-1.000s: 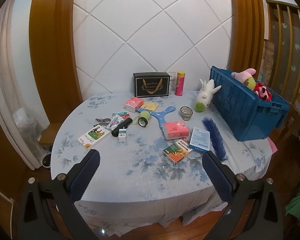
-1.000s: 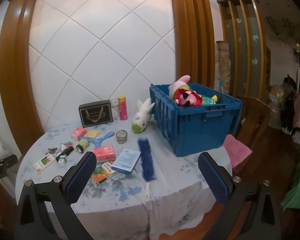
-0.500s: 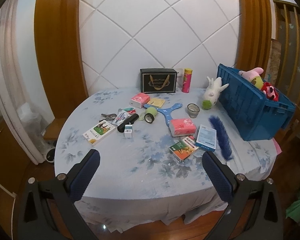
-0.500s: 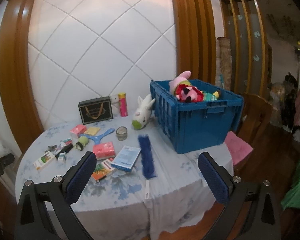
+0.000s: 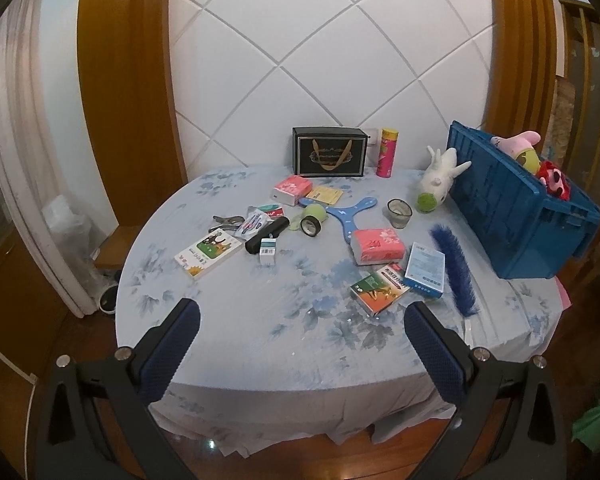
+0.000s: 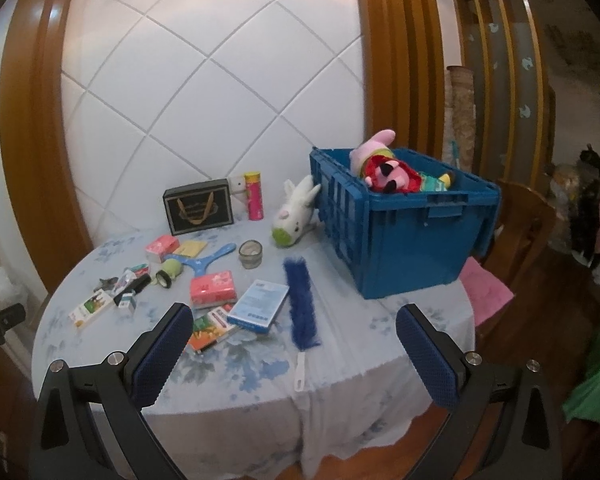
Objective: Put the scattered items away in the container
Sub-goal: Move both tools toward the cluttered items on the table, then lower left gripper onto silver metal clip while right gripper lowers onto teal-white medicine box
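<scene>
Left wrist view: both tongs gape, holding nothing.
Blue plastic crate (image 5: 516, 216) holds plush toys (image 6: 384, 168); left gripper (image 5: 300, 336), right gripper (image 6: 294, 340).

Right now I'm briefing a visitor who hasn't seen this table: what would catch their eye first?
The big blue crate on the table's right side, with plush toys heaped above its rim, stands out first. Next comes the litter of small boxes and packets over the flowered tablecloth, with a white plush rabbit leaning on the crate and a blue duster beside it. Both claws hang open and empty before the table's near edge.
</scene>
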The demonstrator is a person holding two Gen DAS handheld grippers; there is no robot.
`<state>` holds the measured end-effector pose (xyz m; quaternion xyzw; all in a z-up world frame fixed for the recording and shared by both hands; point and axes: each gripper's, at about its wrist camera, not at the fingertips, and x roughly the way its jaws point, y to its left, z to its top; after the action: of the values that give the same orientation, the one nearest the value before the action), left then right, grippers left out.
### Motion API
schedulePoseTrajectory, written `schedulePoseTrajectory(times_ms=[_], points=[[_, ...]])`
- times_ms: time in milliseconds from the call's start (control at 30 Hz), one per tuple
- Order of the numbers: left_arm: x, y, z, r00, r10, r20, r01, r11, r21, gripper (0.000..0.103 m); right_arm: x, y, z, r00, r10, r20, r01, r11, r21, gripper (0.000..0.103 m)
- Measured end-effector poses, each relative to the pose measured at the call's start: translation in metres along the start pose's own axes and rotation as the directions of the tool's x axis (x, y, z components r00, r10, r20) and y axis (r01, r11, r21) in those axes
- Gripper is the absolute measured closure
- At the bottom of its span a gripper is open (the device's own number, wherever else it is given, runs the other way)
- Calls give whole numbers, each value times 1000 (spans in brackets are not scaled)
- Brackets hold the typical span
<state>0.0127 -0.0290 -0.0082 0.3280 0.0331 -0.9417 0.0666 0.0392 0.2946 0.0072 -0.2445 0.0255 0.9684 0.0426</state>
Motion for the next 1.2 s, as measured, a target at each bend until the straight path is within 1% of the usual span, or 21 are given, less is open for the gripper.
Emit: schedulePoseTrajectory(times_ms=[267, 633, 700, 800, 867, 933, 1067, 1200], points=[[12, 0, -4, 999, 36, -27, -36, 999, -16, 0, 20, -1, -4, 999, 26, -40, -26, 1000, -9, 0], [45, -3, -13, 995, 53, -86, -57, 997, -46, 0, 67, -4, -9, 991, 74, -114, -78, 996, -33, 0], [51, 4, -20, 993, 72, -98, -77, 995, -55, 0, 79, -4, -12, 988, 87, -129, -92, 995, -36, 0], [66, 22, -28, 985, 105, -139, -116, 991, -69, 0, 105, 2, -20, 980, 108, -166, -114, 993, -26, 0], [74, 37, -30, 978, 132, -162, -147, 986, -82, 0, 123, 12, -26, 969, 127, -211, -133, 991, -15, 0], [83, 55, -31, 973, 151, -177, -172, 979, -106, 0, 140, 31, -31, 957, 138, -254, -155, 987, -49, 0], [109, 88, -27, 968, 154, -196, -180, 976, -121, 0, 162, 68, -33, 946, 167, -277, -192, 979, -66, 0], [145, 124, -17, 966, 145, -212, -172, 979, -112, 0, 189, 119, -29, 941, 180, -286, -212, 974, -85, 0]])
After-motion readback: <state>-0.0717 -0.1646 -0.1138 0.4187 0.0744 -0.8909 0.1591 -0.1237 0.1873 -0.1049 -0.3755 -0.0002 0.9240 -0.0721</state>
